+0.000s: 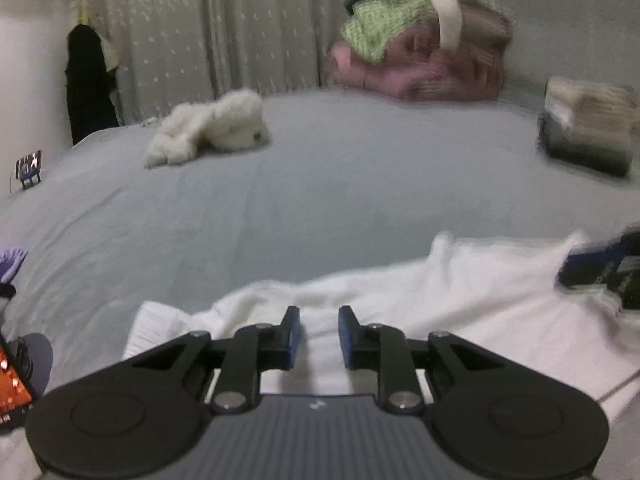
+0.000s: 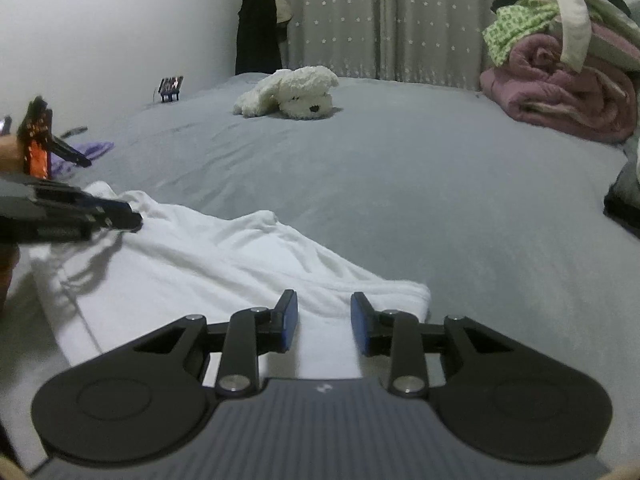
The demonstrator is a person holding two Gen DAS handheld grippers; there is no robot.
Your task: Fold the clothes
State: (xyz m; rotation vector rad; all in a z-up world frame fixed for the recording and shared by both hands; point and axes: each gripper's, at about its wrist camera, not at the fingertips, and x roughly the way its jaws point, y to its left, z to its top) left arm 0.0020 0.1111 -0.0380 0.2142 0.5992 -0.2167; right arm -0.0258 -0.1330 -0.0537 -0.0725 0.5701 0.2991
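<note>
A white garment (image 1: 460,288) lies spread on the near part of the grey bed (image 1: 320,184). It also shows in the right wrist view (image 2: 208,264). My left gripper (image 1: 319,320) is open just above the garment's near edge, with white cloth showing between its fingers. My right gripper (image 2: 324,312) is open over the garment's right end. The left gripper also shows in the right wrist view (image 2: 120,216) over the garment's far left corner. The right gripper also shows blurred at the right edge of the left wrist view (image 1: 600,268).
A white plush dog (image 2: 292,94) lies mid-bed. A pile of unfolded clothes on a pink blanket (image 2: 560,60) sits at the back right. A folded stack (image 1: 588,132) lies on the right. A grey starred curtain (image 2: 380,20) hangs behind. A purple cloth (image 2: 80,156) lies at the left.
</note>
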